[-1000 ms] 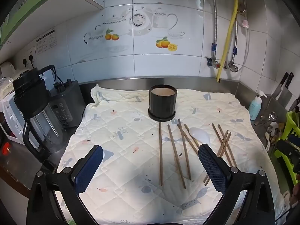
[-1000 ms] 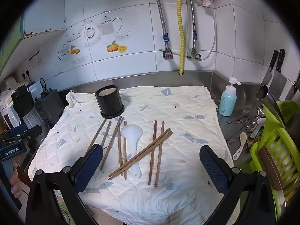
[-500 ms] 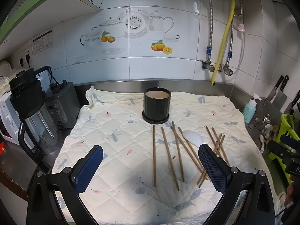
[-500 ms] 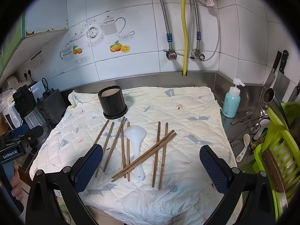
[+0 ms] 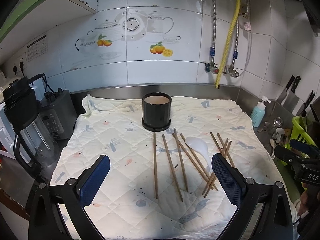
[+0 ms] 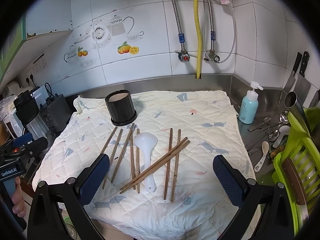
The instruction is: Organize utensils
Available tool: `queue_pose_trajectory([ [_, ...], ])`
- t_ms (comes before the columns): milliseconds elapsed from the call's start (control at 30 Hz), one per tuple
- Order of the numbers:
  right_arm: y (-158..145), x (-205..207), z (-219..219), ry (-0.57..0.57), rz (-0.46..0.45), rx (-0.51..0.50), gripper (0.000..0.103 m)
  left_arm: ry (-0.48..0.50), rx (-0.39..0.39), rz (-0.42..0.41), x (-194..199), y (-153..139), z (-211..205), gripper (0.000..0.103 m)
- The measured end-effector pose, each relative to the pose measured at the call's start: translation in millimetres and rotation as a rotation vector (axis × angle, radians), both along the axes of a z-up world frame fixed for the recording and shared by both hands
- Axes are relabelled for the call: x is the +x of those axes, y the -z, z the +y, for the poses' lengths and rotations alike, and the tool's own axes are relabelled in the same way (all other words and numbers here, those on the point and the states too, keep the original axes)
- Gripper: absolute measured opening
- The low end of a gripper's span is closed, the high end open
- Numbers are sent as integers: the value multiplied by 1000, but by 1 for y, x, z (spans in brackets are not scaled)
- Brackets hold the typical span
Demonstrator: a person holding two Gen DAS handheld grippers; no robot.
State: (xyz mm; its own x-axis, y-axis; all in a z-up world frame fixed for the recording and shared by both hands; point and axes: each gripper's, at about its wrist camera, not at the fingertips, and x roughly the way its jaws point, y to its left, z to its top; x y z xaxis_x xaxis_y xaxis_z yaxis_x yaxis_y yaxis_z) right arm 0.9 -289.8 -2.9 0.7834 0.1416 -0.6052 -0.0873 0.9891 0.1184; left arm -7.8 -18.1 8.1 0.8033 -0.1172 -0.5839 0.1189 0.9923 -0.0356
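Several brown wooden chopsticks (image 5: 171, 164) (image 6: 132, 156) lie loose on a quilted white cloth (image 5: 112, 140) (image 6: 204, 128), some crossed over a white plastic rice spoon (image 5: 198, 146) (image 6: 147, 146). A black cylindrical holder (image 5: 156, 112) (image 6: 120, 108) stands upright behind them, with nothing sticking out of it. My left gripper (image 5: 160, 177) is open and empty, held above the cloth's near edge in front of the chopsticks. My right gripper (image 6: 161, 177) is open and empty, likewise above the near edge.
A blender (image 5: 22, 116) and a dark appliance (image 5: 54, 112) stand left of the cloth. A soap bottle (image 6: 248, 108), loose spoons (image 6: 262, 156) and a green rack (image 6: 296, 160) are on the right. Knives (image 6: 298, 74) hang on the right wall. Pipes (image 6: 198, 30) run down the back tiles.
Both grippers have risen and drawn back a little, so the chopsticks and holder sit lower and farther in view. Nothing on the cloth has moved.
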Motion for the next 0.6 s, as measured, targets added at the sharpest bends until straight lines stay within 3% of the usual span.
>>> queue_pose_trajectory([
  [600,-2,4,6,-14,-5,8,103,6,2,4,4,2,-4,103],
])
